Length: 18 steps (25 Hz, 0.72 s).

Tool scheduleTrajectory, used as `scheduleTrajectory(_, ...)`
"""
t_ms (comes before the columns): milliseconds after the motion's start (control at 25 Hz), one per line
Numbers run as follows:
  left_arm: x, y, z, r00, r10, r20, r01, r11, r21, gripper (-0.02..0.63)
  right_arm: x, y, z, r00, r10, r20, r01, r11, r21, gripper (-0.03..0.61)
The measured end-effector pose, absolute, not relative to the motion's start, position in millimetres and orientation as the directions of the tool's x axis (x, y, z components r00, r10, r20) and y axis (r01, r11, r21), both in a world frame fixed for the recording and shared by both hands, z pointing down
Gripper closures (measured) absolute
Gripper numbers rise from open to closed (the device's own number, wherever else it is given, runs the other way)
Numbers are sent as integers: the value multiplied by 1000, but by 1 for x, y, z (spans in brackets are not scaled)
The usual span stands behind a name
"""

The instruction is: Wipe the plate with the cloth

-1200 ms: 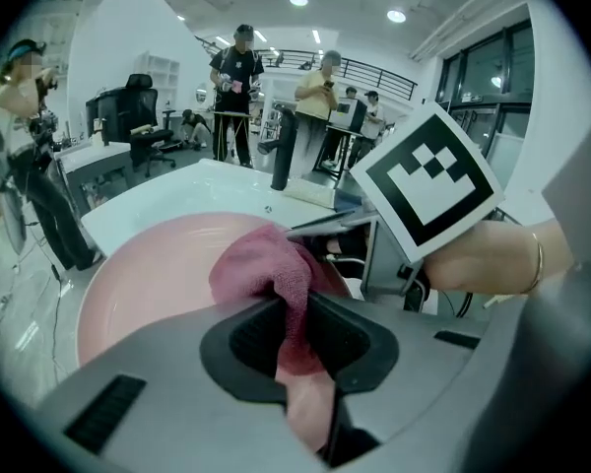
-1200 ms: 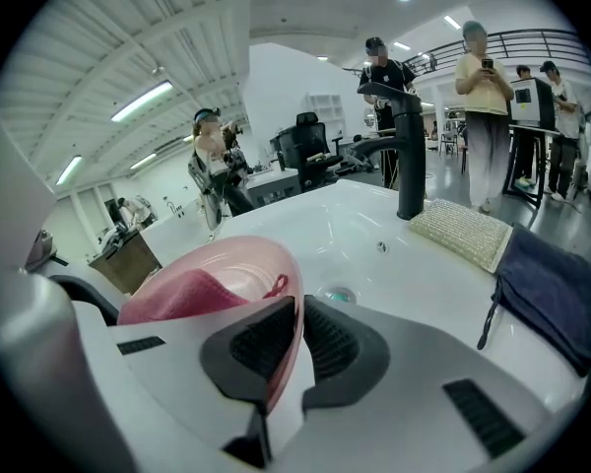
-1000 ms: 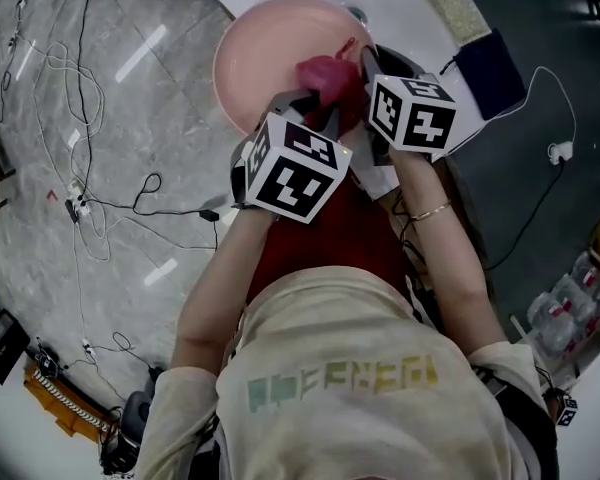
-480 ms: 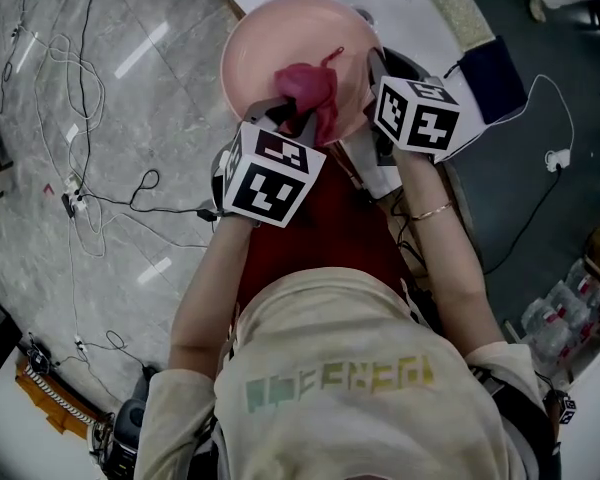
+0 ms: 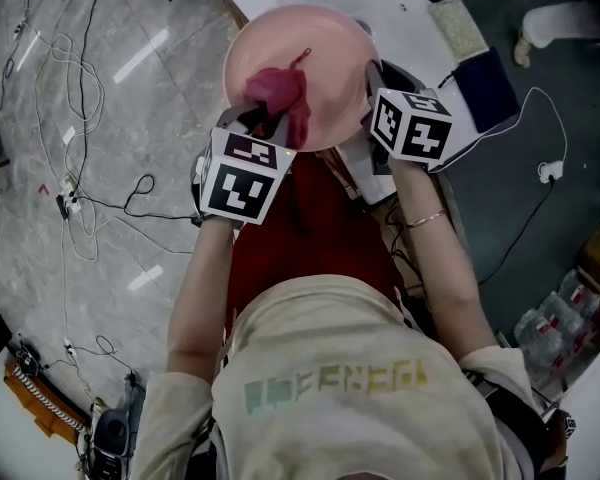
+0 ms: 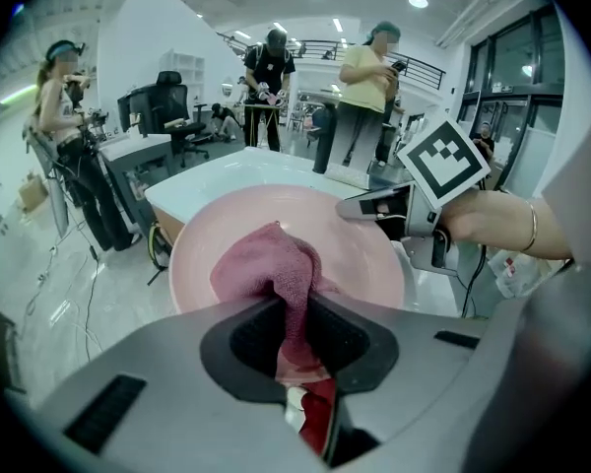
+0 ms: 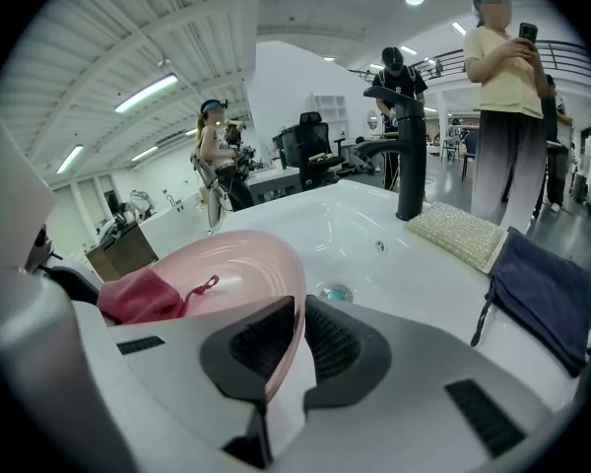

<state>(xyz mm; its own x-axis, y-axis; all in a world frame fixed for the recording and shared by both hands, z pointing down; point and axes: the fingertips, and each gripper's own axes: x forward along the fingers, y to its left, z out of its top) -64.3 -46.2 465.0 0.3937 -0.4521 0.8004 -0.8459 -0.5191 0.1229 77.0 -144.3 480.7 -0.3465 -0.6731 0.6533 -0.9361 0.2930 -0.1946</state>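
A round pink plate (image 5: 315, 68) is held over the white sink; its rim (image 7: 294, 304) sits between the jaws of my right gripper (image 5: 368, 78), which is shut on it at the plate's right edge. My left gripper (image 5: 265, 123) is shut on a dark pink cloth (image 5: 277, 90), bunched and pressed against the plate's left part. In the left gripper view the cloth (image 6: 276, 269) runs up from between the jaws onto the plate (image 6: 355, 244). In the right gripper view the cloth (image 7: 143, 296) lies at the plate's far left side.
A white sink basin (image 7: 374, 254) with a drain (image 7: 335, 292) and a black tap (image 7: 406, 156) lies beyond. A beige sponge (image 7: 458, 233) and a dark blue cloth (image 7: 542, 294) rest on the counter's right. Cables (image 5: 80, 198) trail over the floor. People stand in the background.
My left gripper has slid the cloth leftward across the plate, from its middle right to its left part. The right gripper keeps its hold on the rim.
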Motion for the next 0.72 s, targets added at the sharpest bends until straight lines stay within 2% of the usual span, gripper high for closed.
scheduleTrajectory(360,-102,-63,452,350,-523,777,-899,-420,123,546,77,-138,481,-340,-676,654,-937,300,-177,526)
scheduleTrajectory(720,-118,-97,417,362,-643,675,-922,-355,156,546,80,-143,478,-322,-687,652,-944,286,-165,526)
